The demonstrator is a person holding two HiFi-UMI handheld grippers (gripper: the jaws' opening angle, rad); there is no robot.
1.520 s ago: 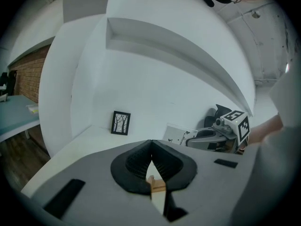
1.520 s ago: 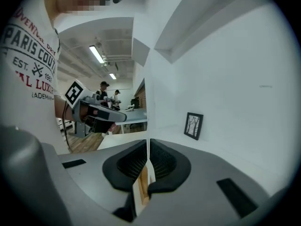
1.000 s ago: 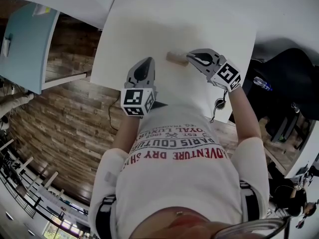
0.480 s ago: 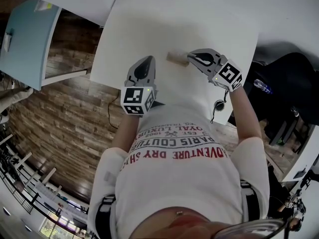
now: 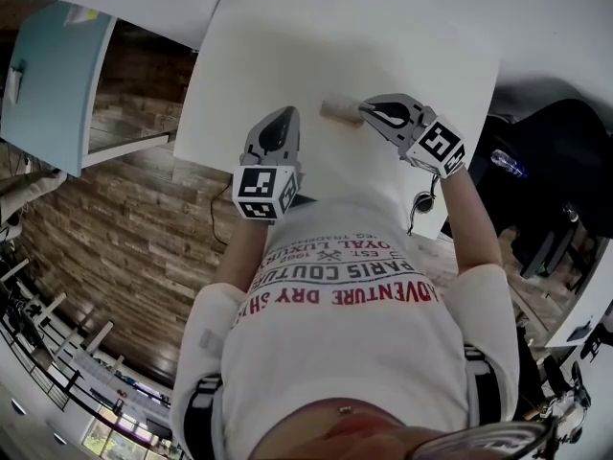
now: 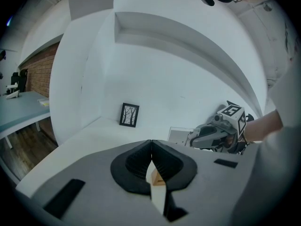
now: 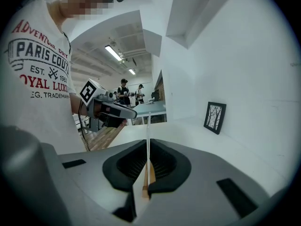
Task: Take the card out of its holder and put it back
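– Two things: where is the card [image 6: 180, 135] standing, and who is gripping it?
– Upright at the wooden holder [image 5: 337, 111] on the desk [image 5: 287, 56]; the right claw [image 5: 369, 113] is pinching its edge. The left claw [image 6: 151, 144] is hovering closed, empty.

A white T-shirt [image 5: 335, 286] carries the only readable print. In the head view it stands upside down: "ADVENTURE DRY" in red, "PARIS COUTURE" in dark letters, "OYAL LUXUR" in red (the first letter is lost in a fold), then small "EST" and "1962". The right gripper view shows the same chest upright, cut off as "PARIS COUT", "OYAL LUX" and "EG. TRADEMAR". The left gripper [image 5: 283, 115] and right gripper [image 5: 365, 111] each carry black-and-white square markers, patterns rather than letters.
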